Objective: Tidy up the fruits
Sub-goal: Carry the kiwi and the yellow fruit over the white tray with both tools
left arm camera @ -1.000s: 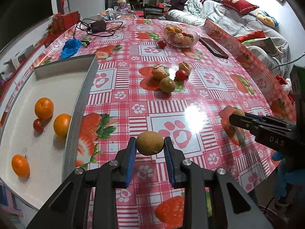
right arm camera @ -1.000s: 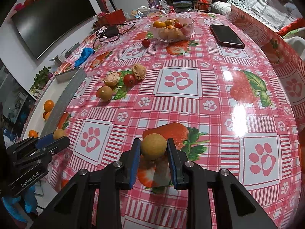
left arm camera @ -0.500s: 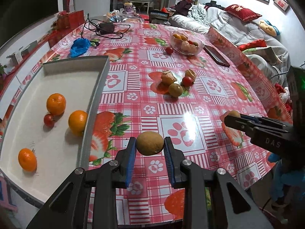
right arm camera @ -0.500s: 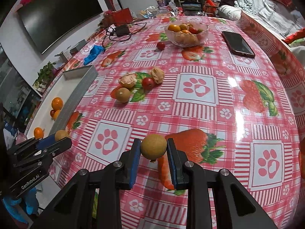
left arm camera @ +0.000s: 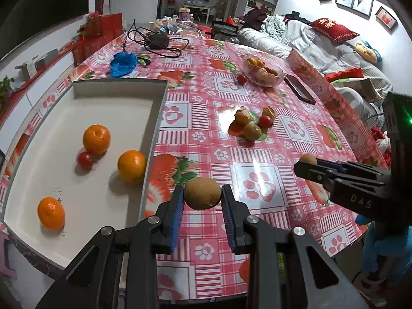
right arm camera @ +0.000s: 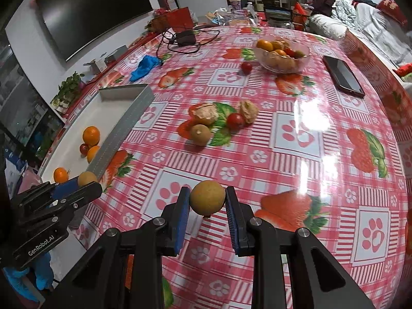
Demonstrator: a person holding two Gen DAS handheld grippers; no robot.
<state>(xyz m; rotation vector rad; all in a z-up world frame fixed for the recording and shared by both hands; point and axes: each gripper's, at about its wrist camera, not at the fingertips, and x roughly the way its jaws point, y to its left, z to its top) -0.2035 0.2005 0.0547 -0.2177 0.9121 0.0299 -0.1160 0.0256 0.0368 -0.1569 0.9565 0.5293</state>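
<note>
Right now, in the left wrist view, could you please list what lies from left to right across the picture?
Tray → kiwi in the left hand-held gripper → loose fruit cluster → right hand-held gripper.

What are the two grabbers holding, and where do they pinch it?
Each holds a round brown fruit by its sides: the left gripper pinches one fruit, the right gripper pinches another fruit.

I hold a brown kiwi (left arm camera: 203,196) in my left jaws, a tan round fruit (right arm camera: 207,197) in my right. Three oranges (left arm camera: 131,166) and a tomato (left arm camera: 85,160) lie in the white tray (left arm camera: 157,118).
</note>
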